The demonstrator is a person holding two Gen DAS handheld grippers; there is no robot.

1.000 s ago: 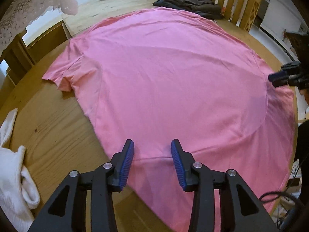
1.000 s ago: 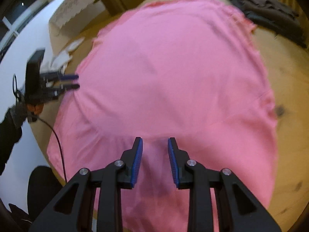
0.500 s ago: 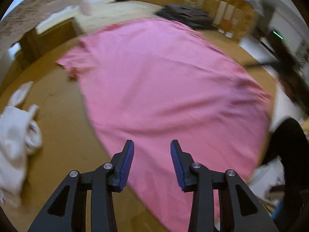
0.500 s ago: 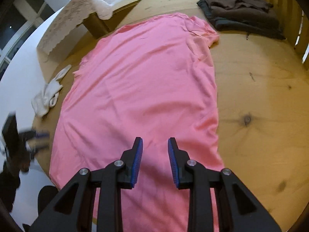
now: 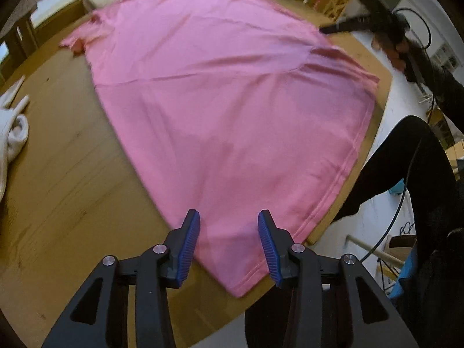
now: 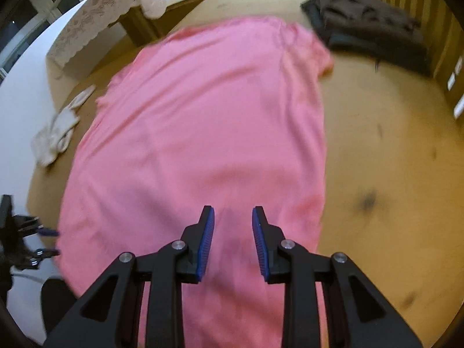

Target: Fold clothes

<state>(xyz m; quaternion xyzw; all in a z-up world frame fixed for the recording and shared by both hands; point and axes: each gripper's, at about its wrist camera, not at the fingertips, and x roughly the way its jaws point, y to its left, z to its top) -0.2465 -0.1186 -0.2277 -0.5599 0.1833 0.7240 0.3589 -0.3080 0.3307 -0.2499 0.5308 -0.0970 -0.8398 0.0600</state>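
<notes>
A pink T-shirt (image 5: 220, 92) lies spread flat on the wooden table (image 5: 63, 179), sleeves at the far end, hem toward me. My left gripper (image 5: 229, 226) hovers open above the hem's near-left corner, nothing between its blue pads. In the right wrist view the same pink T-shirt (image 6: 203, 121) fills the middle, and my right gripper (image 6: 233, 220) hangs open over its lower part, empty. The right gripper (image 5: 333, 29) also shows at the shirt's far right edge in the left wrist view. The left gripper (image 6: 46, 242) appears at the left edge of the right wrist view.
A white garment (image 5: 11, 133) lies crumpled at the table's left; it is the white garment (image 6: 55, 136) left of the shirt in the right view. Dark folded clothes (image 6: 371, 26) sit at the far right. The table edge (image 5: 359, 171) runs close to the hem, a person's dark leg (image 5: 406, 162) beyond it.
Both grippers have drawn back toward the hem end of the shirt, and the views swung. The left one now looks at the hem corner and table edge. Both stayed open.
</notes>
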